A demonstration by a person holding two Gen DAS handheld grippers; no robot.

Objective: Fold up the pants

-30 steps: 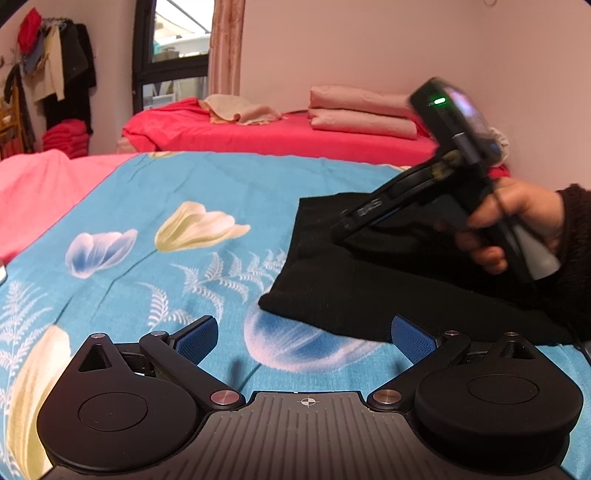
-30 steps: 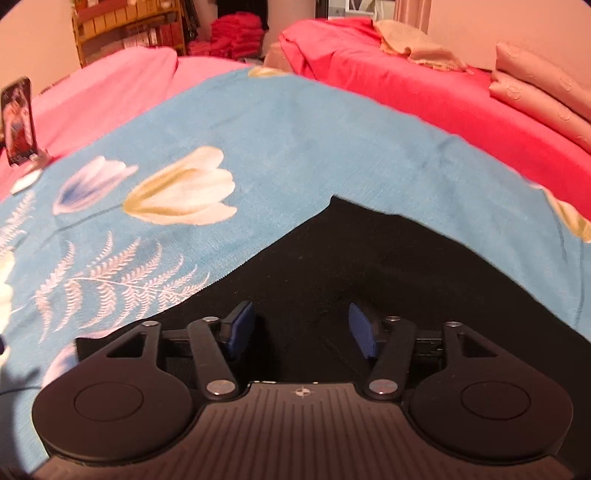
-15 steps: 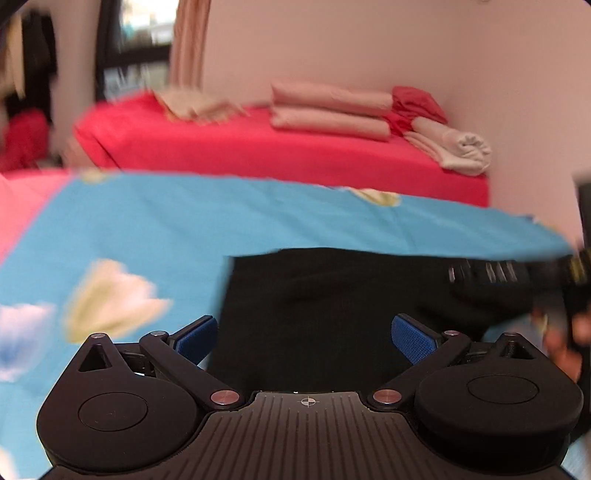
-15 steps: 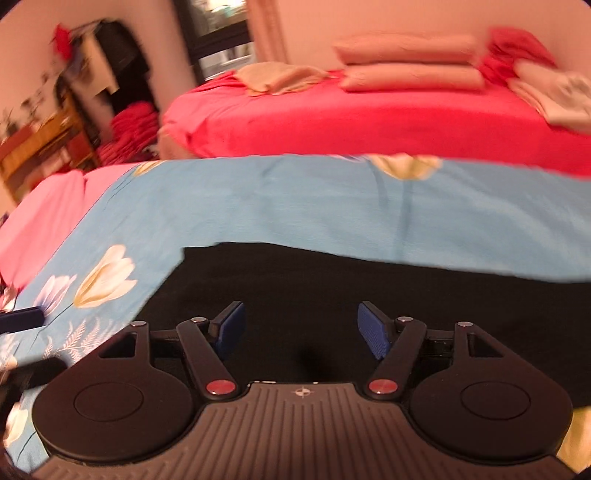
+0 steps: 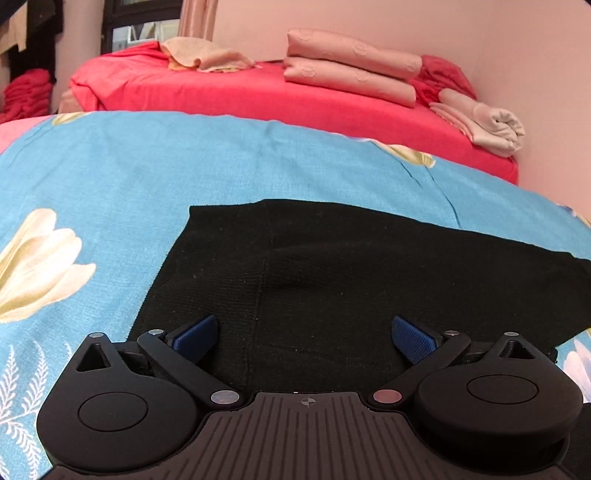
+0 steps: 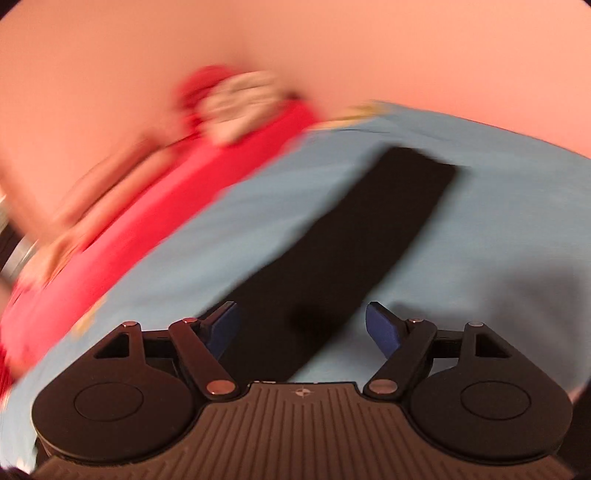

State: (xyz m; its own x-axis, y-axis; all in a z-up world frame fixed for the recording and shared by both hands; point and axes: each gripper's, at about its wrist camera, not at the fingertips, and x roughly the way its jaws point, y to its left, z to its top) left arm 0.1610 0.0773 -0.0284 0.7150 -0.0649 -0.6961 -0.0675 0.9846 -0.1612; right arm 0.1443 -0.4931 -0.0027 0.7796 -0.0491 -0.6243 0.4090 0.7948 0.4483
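Note:
Black pants [image 5: 351, 273] lie flat on a blue floral bedsheet [image 5: 147, 177]. In the left wrist view their wide end fills the lower middle, and my left gripper [image 5: 303, 334] hovers over it, open, nothing between its blue pads. In the blurred right wrist view the pants [image 6: 351, 236] run as a long dark strip away to the upper right. My right gripper [image 6: 301, 326] stands above the near part of that strip. Its jaws are opening, with nothing gripped between them.
Behind the blue sheet is a red bed [image 5: 258, 96] with folded pink blankets [image 5: 351, 70], a beige cloth [image 5: 207, 55] and a rolled towel [image 5: 491, 125]. A pink wall [image 5: 480, 33] closes the right side. Red cloth is stacked at the far left [image 5: 26, 92].
Both views have swung right along the pants. The right gripper has rolled and swept fast toward the leg end, its jaws wider. The hand with the other gripper has left the left wrist view.

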